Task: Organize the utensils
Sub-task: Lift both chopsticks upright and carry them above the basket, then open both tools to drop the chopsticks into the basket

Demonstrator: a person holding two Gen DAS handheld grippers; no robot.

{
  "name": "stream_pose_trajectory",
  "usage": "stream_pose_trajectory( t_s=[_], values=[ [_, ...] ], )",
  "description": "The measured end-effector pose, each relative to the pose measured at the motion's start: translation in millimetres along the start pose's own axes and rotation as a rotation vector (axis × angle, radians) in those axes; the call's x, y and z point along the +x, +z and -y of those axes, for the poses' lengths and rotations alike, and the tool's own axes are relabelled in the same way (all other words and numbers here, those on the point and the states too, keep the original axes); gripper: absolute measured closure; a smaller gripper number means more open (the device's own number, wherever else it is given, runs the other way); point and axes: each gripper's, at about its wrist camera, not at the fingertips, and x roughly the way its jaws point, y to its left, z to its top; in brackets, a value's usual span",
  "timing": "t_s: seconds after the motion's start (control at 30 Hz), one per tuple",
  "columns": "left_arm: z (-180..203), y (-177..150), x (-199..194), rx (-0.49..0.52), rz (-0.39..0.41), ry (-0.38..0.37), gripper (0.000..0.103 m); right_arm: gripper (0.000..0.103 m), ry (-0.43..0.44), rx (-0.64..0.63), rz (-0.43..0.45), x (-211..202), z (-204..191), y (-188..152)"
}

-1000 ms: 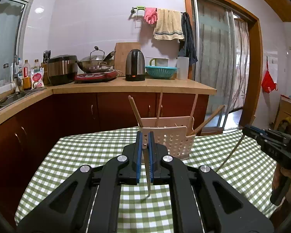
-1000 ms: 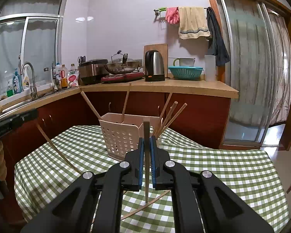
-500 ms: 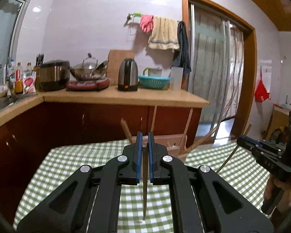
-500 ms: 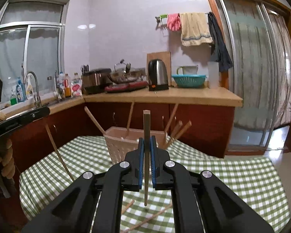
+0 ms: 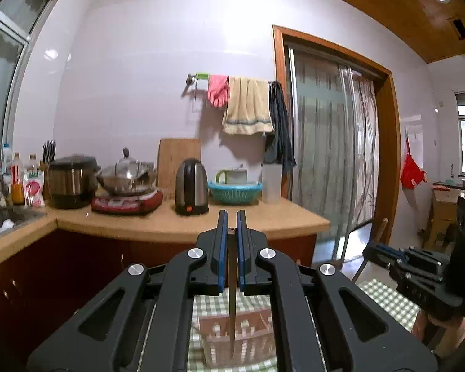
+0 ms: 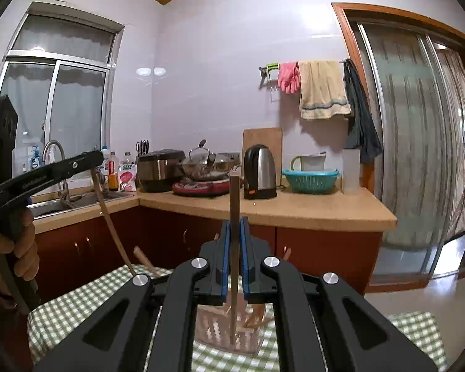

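Observation:
My left gripper (image 5: 229, 217) is shut on a wooden chopstick (image 5: 232, 316) that hangs down between its fingers, its tip over the pale perforated utensil basket (image 5: 248, 338) on the green checked tablecloth (image 5: 387, 297). My right gripper (image 6: 235, 224) is shut on another wooden chopstick (image 6: 234, 195), held upright, its lower end over the same basket (image 6: 214, 328), which holds several chopsticks. The left gripper (image 6: 62, 170) with its chopstick (image 6: 108, 220) shows at the left of the right wrist view. The right gripper (image 5: 418, 266) shows at the right of the left wrist view.
A wooden counter (image 6: 294, 207) behind the table carries a kettle (image 6: 260, 176), a wok on a red cooker (image 6: 201, 183), a rice cooker (image 6: 158, 167) and a teal colander (image 6: 310, 179). A sink (image 6: 55, 204) is at the left. A sliding glass door (image 6: 418, 155) is at the right.
Both grippers have risen and tilted up, each still holding its chopstick. The basket has dropped from mid-frame to below the fingers, and the chopstick tips now hang over it.

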Motion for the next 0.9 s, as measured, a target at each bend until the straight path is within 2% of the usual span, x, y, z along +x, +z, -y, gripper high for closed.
stream_pose_trajectory(
  t_s=[0.13,0.27,0.43,0.7,0.77,0.83,0.9],
  values=[
    [3,10,24,0.016,0.043,0.018,0.097,0.096,-0.006,-0.002,0.016,21,4,5],
    [5,4,51,0.021,0.039,0.030,0.097,0.096,-0.005,0.012,0.005,44,10,0],
    [4,-21,73,0.039,-0.011,0.047,0.097,0.096,0.006,0.035,-0.044,70,13,-21],
    [-6,-74,104,0.003,-0.162,0.036,0.095,0.096,0.021,0.040,-0.155,95,10,-57],
    [-8,-83,107,-0.008,-0.194,0.032,0.089,0.092,0.017,0.032,-0.165,95,9,-60],
    [-8,-88,107,-0.010,-0.209,0.032,0.083,0.079,0.016,0.034,-0.160,91,9,-59],
    [-8,-91,104,-0.011,-0.217,0.033,0.076,0.074,0.013,0.036,-0.154,89,9,-56]
  ],
)
